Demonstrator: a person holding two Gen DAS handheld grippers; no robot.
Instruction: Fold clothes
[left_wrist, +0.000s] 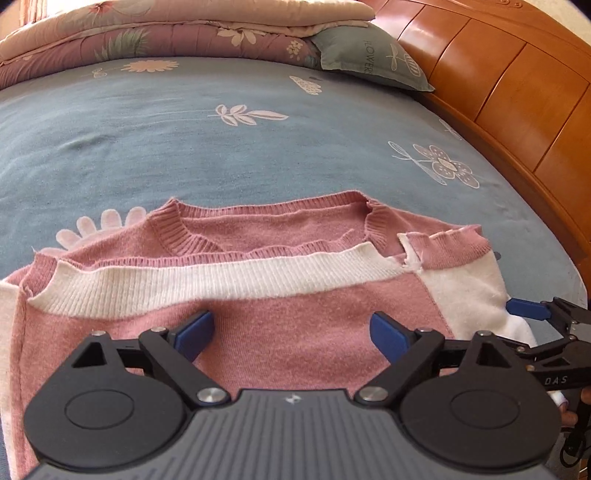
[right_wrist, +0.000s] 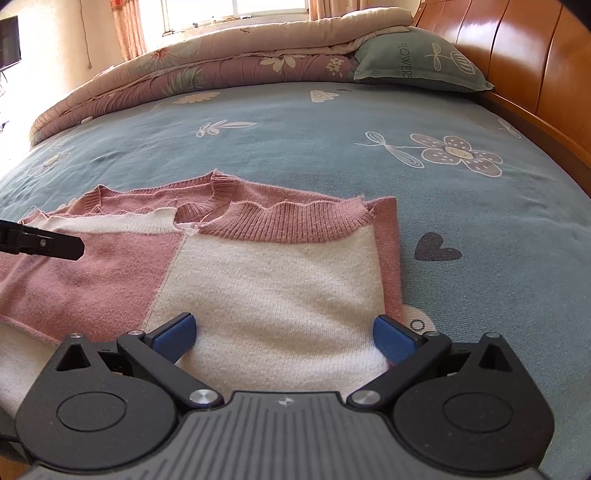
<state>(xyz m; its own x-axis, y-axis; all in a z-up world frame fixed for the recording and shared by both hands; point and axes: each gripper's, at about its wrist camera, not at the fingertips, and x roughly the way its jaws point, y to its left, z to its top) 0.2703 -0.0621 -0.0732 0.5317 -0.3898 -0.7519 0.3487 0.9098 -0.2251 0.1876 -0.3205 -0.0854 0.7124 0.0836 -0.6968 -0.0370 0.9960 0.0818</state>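
Sweater (left_wrist: 258, 332) lies folded once on bed (left_wrist: 221, 147). Left gripper (left_wrist: 291, 332) and right gripper (right_wrist: 284, 336): jaws wide, holding nothing. Advice: pinch both layers evenly at near edge.

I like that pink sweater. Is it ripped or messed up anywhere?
Yes. The sweater has a gap in its ribbed hem, where the white band meets the pink one, with loose threads hanging. It may be a tear or a split.
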